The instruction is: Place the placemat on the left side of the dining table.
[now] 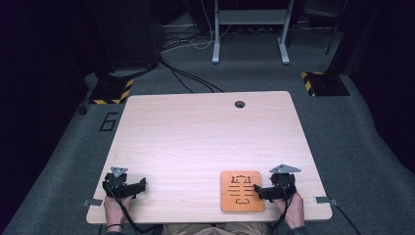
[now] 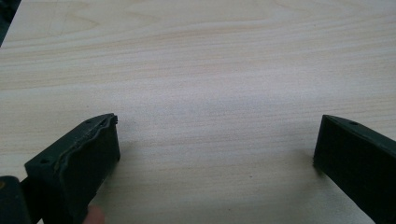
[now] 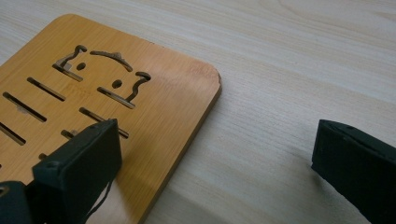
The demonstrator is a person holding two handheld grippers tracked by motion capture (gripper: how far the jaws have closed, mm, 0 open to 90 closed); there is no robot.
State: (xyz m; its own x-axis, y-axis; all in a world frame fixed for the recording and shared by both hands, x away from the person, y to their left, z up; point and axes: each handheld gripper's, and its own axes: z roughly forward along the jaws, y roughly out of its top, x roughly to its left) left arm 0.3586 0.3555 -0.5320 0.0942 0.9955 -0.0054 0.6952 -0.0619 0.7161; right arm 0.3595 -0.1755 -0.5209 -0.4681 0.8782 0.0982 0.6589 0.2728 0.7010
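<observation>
Orange bamboo cut-out board (image 1: 242,191) flat, lower right of frame | right gripper (image 1: 259,191) jaws wide, straddling its edge | left gripper (image 1: 139,186) wide, empty | step: approach; next: close on edge.

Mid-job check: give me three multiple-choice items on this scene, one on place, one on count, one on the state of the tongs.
1. Where does the wooden board lie?
A. far left corner
B. near edge, by the right tongs
C. on the floor

2. How many boards are on the table?
A. one
B. two
C. three

3. How do the left tongs stand?
A. shut on the board
B. shut, empty
C. open, empty

Key: 1 B, the high view shows it beside the right hand; 2 A, a single orange-brown board lies there; 3 C, the left gripper view shows jaws wide apart over bare tabletop.
</observation>
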